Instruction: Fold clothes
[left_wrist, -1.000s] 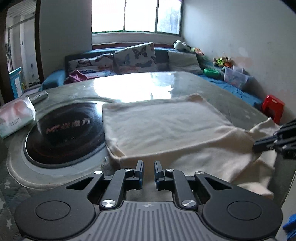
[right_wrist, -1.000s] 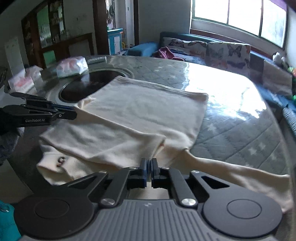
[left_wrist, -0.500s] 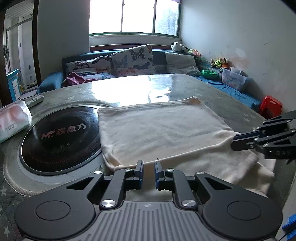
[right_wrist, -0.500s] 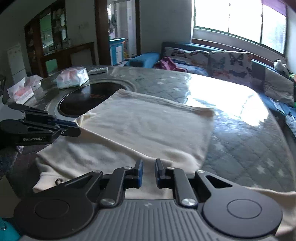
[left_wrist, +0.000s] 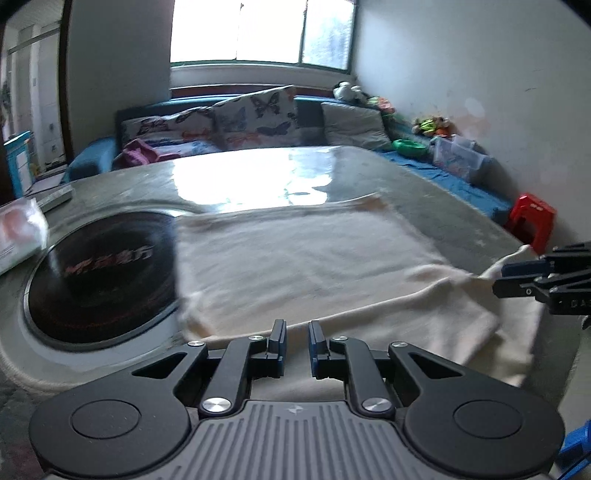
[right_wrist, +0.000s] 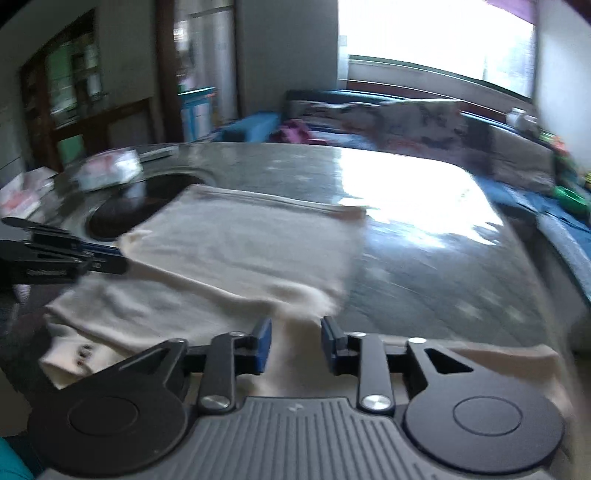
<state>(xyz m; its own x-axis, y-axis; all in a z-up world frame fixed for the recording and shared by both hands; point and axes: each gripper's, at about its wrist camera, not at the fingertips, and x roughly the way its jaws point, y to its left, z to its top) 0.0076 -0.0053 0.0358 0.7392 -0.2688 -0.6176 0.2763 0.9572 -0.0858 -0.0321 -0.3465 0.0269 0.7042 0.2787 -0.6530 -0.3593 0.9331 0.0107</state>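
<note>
Cream garment on the table, both claws at its near edge

Left claw (left_wrist: 295, 341) slightly parted, right claw (right_wrist: 295, 343) wider, both empty; the garment (left_wrist: 295, 258) stretches straight ahead, sleeve (right_wrist: 498, 354) beside the right claw.

Cream garment (left_wrist: 306, 258), partly folded, tabletop

Left tool (left_wrist: 296, 339): jaws parted by a narrow gap, nothing gripped, held level and pointing forward. Right tool (right_wrist: 296, 346): jaws spread wider, nothing between them, entering from the right in the left wrist view.
</note>
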